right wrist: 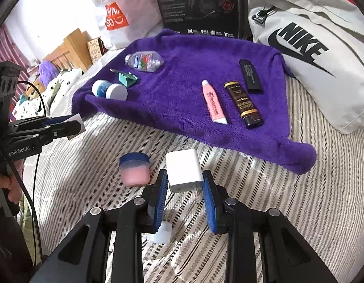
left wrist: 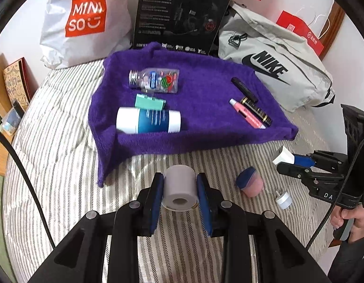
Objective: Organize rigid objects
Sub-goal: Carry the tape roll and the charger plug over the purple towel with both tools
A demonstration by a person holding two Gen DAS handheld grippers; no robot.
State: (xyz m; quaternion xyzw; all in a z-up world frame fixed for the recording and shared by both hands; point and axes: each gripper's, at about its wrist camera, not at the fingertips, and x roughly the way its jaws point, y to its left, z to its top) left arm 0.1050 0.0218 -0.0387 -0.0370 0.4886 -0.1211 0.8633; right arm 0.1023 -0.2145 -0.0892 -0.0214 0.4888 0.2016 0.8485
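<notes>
My left gripper (left wrist: 179, 178) is shut on a grey tape roll (left wrist: 179, 188), held just above the striped bed. My right gripper (right wrist: 184, 173) is shut on a white charger plug (right wrist: 183, 165), prongs toward the camera. A pink jar with a blue lid (right wrist: 134, 169) lies on the bed left of the charger. A small white round adapter (right wrist: 162, 232) sits under the right gripper's left finger. On the purple towel (left wrist: 205, 129) lie a clear bottle (left wrist: 155, 80), a teal clip (left wrist: 150, 102), a white-and-blue jar (left wrist: 147, 120), a pink tube (left wrist: 246, 113) and two dark tubes (right wrist: 243, 103).
A white shopping bag (left wrist: 85, 21), a black headset box (left wrist: 182, 11) and a grey sports bag (left wrist: 274, 63) stand behind the towel. A black cable (left wrist: 26, 176) runs along the left. A hand (left wrist: 349, 219) grips the right tool's handle.
</notes>
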